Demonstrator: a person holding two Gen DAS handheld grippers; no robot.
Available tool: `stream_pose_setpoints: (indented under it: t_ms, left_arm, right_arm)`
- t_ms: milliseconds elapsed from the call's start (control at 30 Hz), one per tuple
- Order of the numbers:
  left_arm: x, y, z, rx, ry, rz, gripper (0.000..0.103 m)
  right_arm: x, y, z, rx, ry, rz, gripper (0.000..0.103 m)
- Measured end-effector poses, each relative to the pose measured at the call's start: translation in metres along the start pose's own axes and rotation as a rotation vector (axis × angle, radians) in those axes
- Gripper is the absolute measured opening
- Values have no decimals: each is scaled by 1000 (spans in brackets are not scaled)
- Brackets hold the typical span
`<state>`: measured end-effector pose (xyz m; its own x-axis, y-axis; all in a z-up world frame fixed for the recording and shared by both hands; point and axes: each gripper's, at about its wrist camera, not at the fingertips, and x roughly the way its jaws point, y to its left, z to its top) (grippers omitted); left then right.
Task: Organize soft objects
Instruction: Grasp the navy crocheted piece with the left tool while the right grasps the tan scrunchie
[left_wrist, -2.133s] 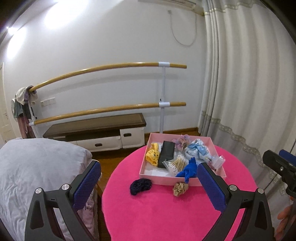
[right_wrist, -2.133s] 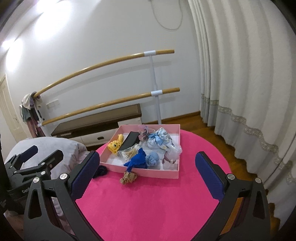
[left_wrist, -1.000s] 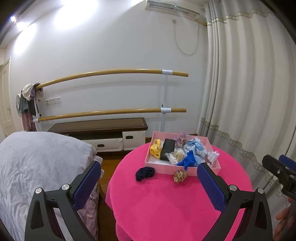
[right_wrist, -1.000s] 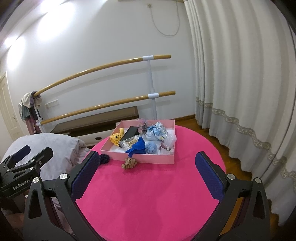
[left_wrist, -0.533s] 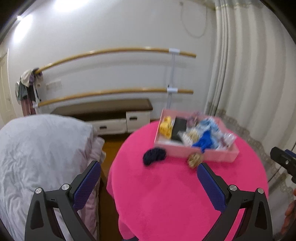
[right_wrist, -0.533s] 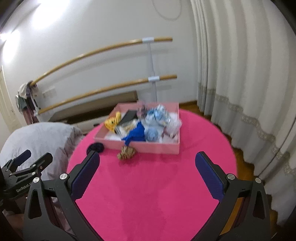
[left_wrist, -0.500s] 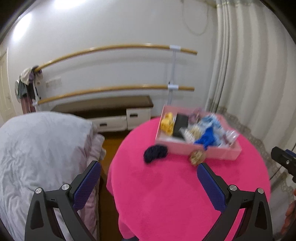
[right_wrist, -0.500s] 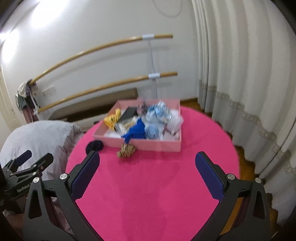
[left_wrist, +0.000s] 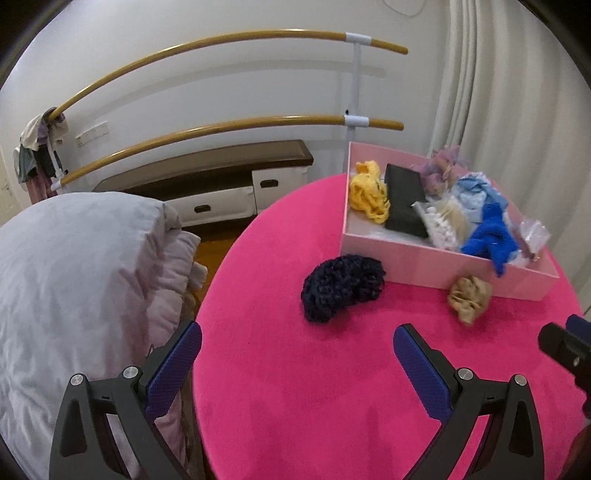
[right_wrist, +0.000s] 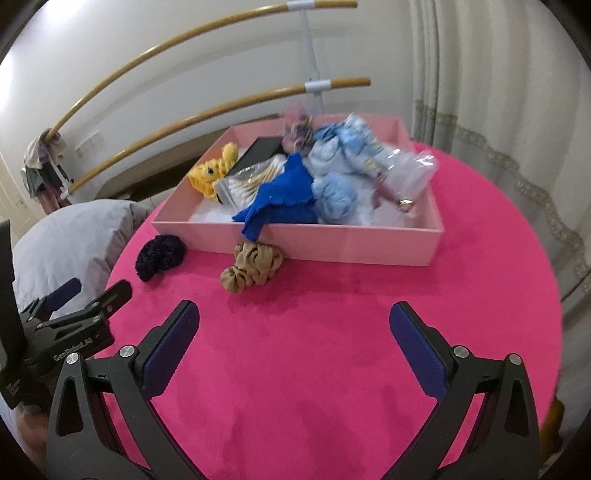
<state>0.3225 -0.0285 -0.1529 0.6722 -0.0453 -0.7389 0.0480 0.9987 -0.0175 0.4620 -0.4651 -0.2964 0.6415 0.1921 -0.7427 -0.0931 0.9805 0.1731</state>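
Both hand-held grippers released, empty, above the near part of the pink surface (right_wrist: 332, 369): left hand-held gripper (left_wrist: 295, 350), right hand-held gripper (right_wrist: 291, 325). Further out, two loose scrunchies lie on the surface outside the box: navy scrunchie (left_wrist: 341, 286) left, tan scrunchie (right_wrist: 253, 266) touching the box (right_wrist: 351, 247) wall. Risks: soft fabric squashes, so a shallow pinch slips off; the tan one sits against the wall, so a finger may hit or shove the box. Far: the blue cloth (right_wrist: 282, 197) droops over the rim and may snag and drag out.
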Motion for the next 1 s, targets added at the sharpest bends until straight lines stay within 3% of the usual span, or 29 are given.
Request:
stream_pose_setpoints:
  t_ms: [200,267,300,333,367,400,433,600,667,700,733,833,1000]
  left_arm:
    - [57,-8,12,45,19,-14,102]
    - [70,-10,11,50,29,-14,100]
    - [79,-10,13,49,43,-18,94]
    - [86,-10,15,45,56,-30,84]
    - [91,-10,17,38,69,-46,81]
    - [98,-10,19,31,80,-60,77]
    - [99,-9,20,30,83,-64,73]
    - [101,-13,21,54,65,-81,52]
    - [101,-14,21,53,60,-84,41]
    - [102,-15,21,50,58,-88,33]
    - [102,-16,20,45,58,-91,27]
    - [96,-17,16,28,60,-99,15]
    - [71,-20,-1,12,67,-108,14]
  right_arm:
    - [39,11,8,14,36,41,101]
    - [48,14,10,16,40,48,100]
    - [53,15,12,18,42,50,100]
    - [57,16,12,21,43,53,96]
    - [61,16,14,25,45,55,90]
    - [65,16,15,29,51,53,78]
    - [71,17,16,33,60,52,73]
    - [80,25,17,10,49,23,70]
    - [84,29,19,-12,43,-15,57]
    - [84,29,18,-21,37,-24,39]
    - [84,28,17,-22,34,-29,30]
    - [78,20,11,-9,29,-12,24]
    - [59,3,2,19,23,-4,24]
